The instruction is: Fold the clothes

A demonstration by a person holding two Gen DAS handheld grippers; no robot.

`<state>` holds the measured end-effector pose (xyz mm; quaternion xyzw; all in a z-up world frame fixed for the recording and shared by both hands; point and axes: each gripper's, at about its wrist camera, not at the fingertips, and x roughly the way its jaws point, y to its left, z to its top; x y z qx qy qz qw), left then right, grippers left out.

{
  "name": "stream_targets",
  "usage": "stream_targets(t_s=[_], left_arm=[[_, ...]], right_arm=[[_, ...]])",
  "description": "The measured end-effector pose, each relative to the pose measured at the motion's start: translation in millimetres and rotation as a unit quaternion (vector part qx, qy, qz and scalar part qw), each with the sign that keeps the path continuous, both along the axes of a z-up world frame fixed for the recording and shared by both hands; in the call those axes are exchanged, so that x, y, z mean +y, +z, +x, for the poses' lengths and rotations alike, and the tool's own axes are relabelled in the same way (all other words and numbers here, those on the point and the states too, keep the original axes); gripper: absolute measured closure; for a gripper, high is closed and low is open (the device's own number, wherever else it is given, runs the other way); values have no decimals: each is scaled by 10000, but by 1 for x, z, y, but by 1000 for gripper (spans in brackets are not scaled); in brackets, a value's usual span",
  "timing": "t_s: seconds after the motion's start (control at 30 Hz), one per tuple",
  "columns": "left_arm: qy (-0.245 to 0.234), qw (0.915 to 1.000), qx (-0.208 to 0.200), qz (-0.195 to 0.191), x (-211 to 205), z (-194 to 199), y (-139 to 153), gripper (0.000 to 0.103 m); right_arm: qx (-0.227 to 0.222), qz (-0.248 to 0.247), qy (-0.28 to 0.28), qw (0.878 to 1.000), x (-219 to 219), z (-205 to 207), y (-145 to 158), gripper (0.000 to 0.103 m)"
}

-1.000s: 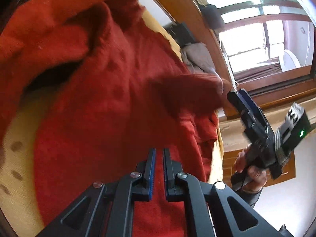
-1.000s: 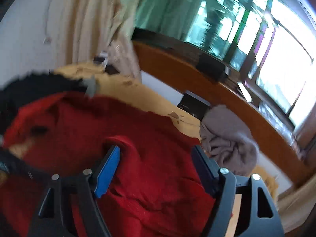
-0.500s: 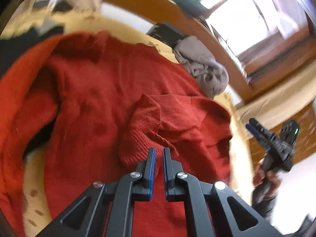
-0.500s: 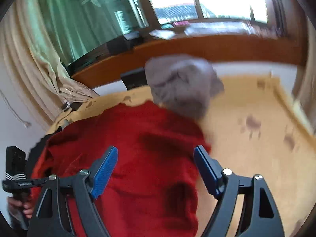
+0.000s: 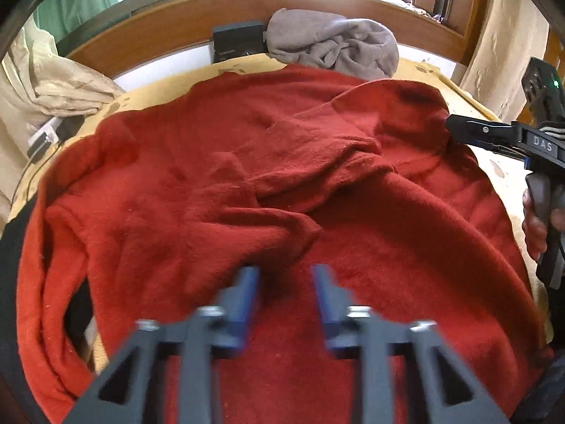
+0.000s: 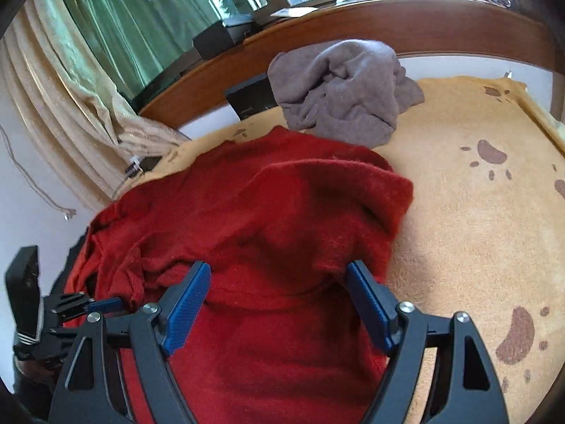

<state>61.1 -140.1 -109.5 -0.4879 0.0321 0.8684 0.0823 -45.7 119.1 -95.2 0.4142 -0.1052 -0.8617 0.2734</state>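
A red knitted sweater (image 5: 282,176) lies spread over the tan blanket, with a sleeve folded across its middle (image 5: 268,212). My left gripper (image 5: 284,282) hovers just in front of that sleeve's cuff; its jaws are opening and nothing is between them. At the sweater's right edge is my right gripper (image 5: 455,129), seen from the left wrist view. In its own view the right gripper (image 6: 279,282) stands open over the red sweater (image 6: 268,219), its pads apart from the cloth. The left gripper (image 6: 106,305) shows at the lower left there.
A crumpled grey garment (image 5: 335,47) lies at the far side beside a black box (image 5: 238,40). The tan blanket with brown paw prints (image 6: 476,212) stretches to the right. A wooden headboard (image 6: 388,24), windows and beige curtains (image 6: 70,123) stand behind. A hand (image 5: 536,219) grips the right tool.
My left gripper went from shut to spread, and it swung round to face the headboard. The sleeve now lies across the sweater. My right gripper dropped toward the sweater's right edge.
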Motion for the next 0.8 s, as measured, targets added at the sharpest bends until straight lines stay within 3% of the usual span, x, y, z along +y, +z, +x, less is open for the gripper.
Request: stream_targets(t_s=[0.03, 0.17, 0.3, 0.37, 0.47, 0.6, 0.7, 0.8], left_arm=[[-3, 10000, 67, -66, 2, 0, 1, 20], [23, 9994, 145, -302, 7, -3, -1, 20], [190, 9996, 214, -6, -3, -5, 1, 20], [394, 9985, 371, -15, -11, -6, 6, 20], [874, 9942, 539, -331, -27, -12, 8, 20], [1567, 9861, 397, -375, -57, -25, 1, 20], [1663, 9855, 296, -140, -67, -26, -1, 20], [1630, 9856, 388, -213, -65, -20, 6, 20]], right_arm=[[-9, -69, -30, 10000, 3, 0, 0, 20], [-33, -140, -128, 9998, 9, -3, -1, 19], [-8, -97, -156, 9998, 10, -3, -1, 19], [53, -58, -163, 9998, 9, -1, 0, 19], [64, -48, -162, 9998, 8, -1, 0, 19], [86, -45, -196, 9998, 10, 0, 0, 19], [226, 73, -295, 9993, 11, 2, 4, 19], [535, 448, -601, 9958, 21, 5, 16, 19]])
